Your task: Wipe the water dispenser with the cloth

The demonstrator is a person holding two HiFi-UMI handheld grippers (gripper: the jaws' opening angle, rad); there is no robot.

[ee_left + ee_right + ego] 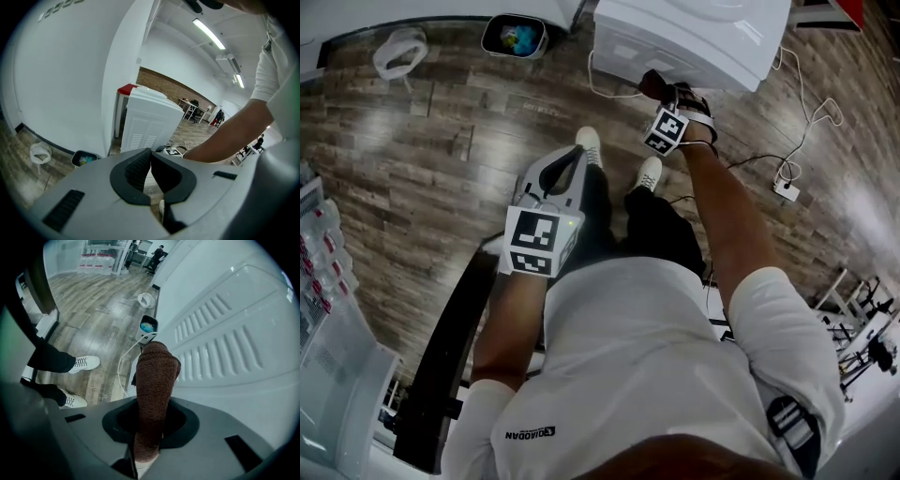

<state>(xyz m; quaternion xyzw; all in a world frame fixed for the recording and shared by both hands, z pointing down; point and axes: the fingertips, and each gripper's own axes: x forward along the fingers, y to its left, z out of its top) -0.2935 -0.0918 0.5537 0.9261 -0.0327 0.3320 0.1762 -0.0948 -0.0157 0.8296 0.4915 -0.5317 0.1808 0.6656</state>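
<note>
1. The right claw (150,430) is pinching a brown cloth (154,390); the cloth stands up between the jaws and its lower end is lost in the dark of the claw's throat
2. The cloth's far end is up by the white louvred side of the dispenser (225,348); whether it touches the panel or sits just off it cannot be told
3. In the head view the right claw (667,94) is at the lower edge of the dispenser (694,37), with the cloth (656,86) only a dark lump there; the dispenser is cut off by the top of the frame, so no tap or front shows
4. The left claw (150,157) has its jaws pressed together at the tips, nothing between them; it is held low in front of the person's body (574,161), well apart from the dispenser (147,126)
5. From the left gripper view the person's right arm (225,136) crosses in front and hides where claw and cloth meet the dispenser
6. A bin (514,36) stands on the wood floor (422,159) left of the dispenser, something blue inside that is too small to name
7. A white cable (806,122) trails over the floor to the dispenser's right
8. The person's white shoes (649,173) show just beside the dispenser, the legs mostly hidden by the torso
</note>
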